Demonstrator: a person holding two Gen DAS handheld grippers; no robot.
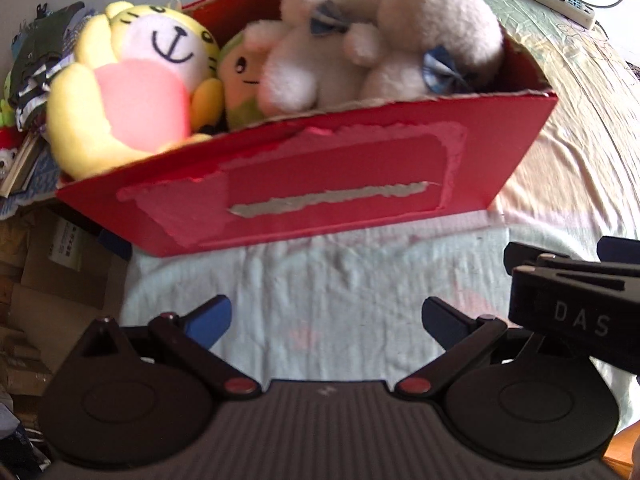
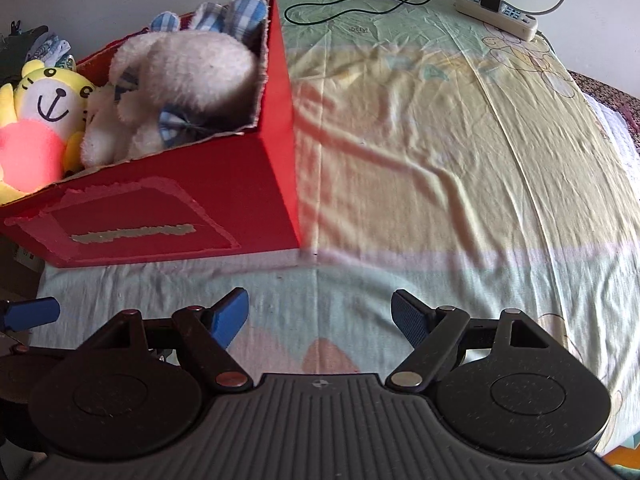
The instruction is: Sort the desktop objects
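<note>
Both tools are empty: my left gripper [image 1: 326, 322] has its blue pads wide apart over bare sheet, and my right gripper [image 2: 320, 316] stands just as wide, with nothing between its fingers. They hang side by side over the near part of the bed sheet [image 2: 440, 160], both pointing steeply down.

Toward 11 o'clock from the right gripper, and toward 12 o'clock from the left one, stands the red cardboard box [image 1: 320, 184]. It is full of soft toys: a yellow tiger plush with a pink heart [image 1: 132, 92] at the 9 o'clock end, leaning over the rim; a small green-and-beige plush [image 1: 240, 80] beside it; and two white fluffy rabbits with blue checked bows [image 1: 380, 40] toward the 3 o'clock end.

On the sheet around the box I see no loose toy. Only a white power strip [image 2: 500, 12] with a black charger and a thin black cable [image 2: 352, 10] lie at 1 o'clock, near the wall.

I judge the sorting is nearly or fully done: all toys in view are inside the box. What lies outside the views I cannot tell.
</note>
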